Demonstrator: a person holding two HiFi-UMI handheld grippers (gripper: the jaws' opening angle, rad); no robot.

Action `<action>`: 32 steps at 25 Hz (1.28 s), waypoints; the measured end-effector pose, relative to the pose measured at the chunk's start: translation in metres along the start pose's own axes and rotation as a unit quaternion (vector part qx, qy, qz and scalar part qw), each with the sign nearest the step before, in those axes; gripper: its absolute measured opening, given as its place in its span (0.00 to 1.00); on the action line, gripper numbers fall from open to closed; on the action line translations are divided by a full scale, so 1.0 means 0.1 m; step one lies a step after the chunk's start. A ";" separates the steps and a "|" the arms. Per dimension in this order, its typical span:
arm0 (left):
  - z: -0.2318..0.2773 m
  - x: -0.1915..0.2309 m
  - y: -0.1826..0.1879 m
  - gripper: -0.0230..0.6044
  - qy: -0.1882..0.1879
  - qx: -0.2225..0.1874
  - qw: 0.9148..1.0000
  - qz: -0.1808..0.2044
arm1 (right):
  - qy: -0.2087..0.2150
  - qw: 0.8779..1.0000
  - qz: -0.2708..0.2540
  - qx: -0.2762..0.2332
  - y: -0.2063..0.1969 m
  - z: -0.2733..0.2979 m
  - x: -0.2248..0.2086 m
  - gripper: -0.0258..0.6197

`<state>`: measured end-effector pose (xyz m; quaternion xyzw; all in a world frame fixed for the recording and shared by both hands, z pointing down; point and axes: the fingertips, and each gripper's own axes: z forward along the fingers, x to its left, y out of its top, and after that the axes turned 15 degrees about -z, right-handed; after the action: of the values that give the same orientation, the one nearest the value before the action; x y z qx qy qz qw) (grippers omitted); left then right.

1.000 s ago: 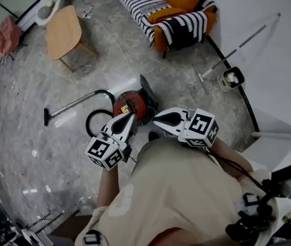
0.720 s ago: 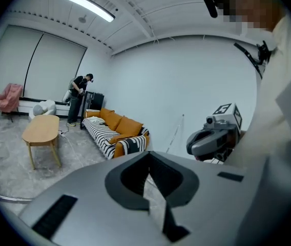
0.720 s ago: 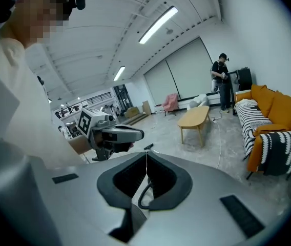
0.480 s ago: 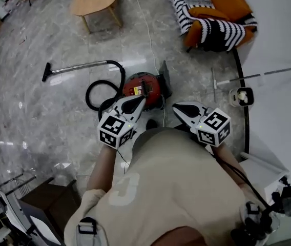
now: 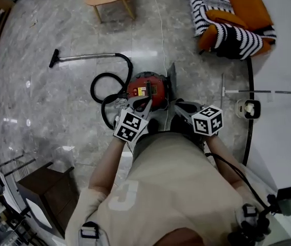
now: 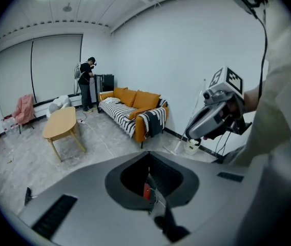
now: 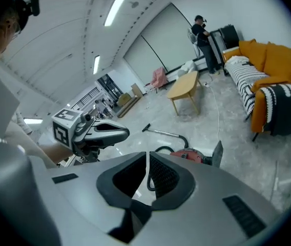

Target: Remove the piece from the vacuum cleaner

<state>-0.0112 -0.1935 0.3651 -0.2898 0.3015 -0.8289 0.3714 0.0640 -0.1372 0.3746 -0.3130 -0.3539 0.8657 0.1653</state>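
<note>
The red vacuum [image 5: 146, 88] sits on the floor [image 5: 48, 111] straight ahead of the person, its black hose [image 5: 104, 86] coiled at its left. The wand [image 5: 84, 57] lies flat beyond the hose. A grey flap [image 5: 172, 81] stands up at the vacuum's right side. Whether the canister holds anything cannot be told.

The left tongs [image 5: 146, 103] point at the near edge of the red body, jaws pressed together with nothing gripped. A sliver of red shows through them in the left gripper view [image 6: 148, 173]. Touching or just short of the vacuum cannot be told.

The right tongs [image 5: 178, 105] hang just right of the vacuum, also closed and empty [image 7: 147, 163].

By the wall stands a small bucket [image 5: 250, 108] with something pale inside, too small to name. A mop [image 5: 268, 91] lies beside it.
</note>
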 end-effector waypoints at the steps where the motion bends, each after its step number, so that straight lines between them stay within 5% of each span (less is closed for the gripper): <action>1: 0.13 0.03 -0.02 0.04 0.011 0.008 1.000 0.001 | 0.002 1.000 0.018 0.006 -0.05 0.05 -0.17 0.05; 6: 0.72 0.17 -0.27 0.04 0.056 0.064 0.996 0.003 | 0.017 0.995 0.101 0.010 -0.26 0.34 -0.94 0.07; 12: 1.32 0.49 -0.61 0.04 0.093 0.107 0.990 -0.015 | 0.002 0.992 0.118 0.050 -0.55 0.77 -1.74 0.32; 19: 1.94 0.87 -1.17 0.04 0.128 0.147 0.981 -0.018 | -0.021 0.987 0.083 0.136 -1.21 1.38 -2.36 0.37; 24: 2.23 1.08 -1.56 0.24 0.135 0.167 0.976 -0.038 | -0.048 0.981 0.113 0.151 -1.50 1.86 -2.71 0.39; 32: 2.55 1.33 -2.04 0.25 0.163 0.171 0.971 -0.047 | -0.074 0.967 0.115 0.214 -2.01 2.39 -3.13 0.39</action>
<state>0.0049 -0.2609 0.7111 -0.0971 0.1977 -0.9208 0.3218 0.1544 -0.2777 0.7836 -0.2439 -0.1335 0.9552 0.1014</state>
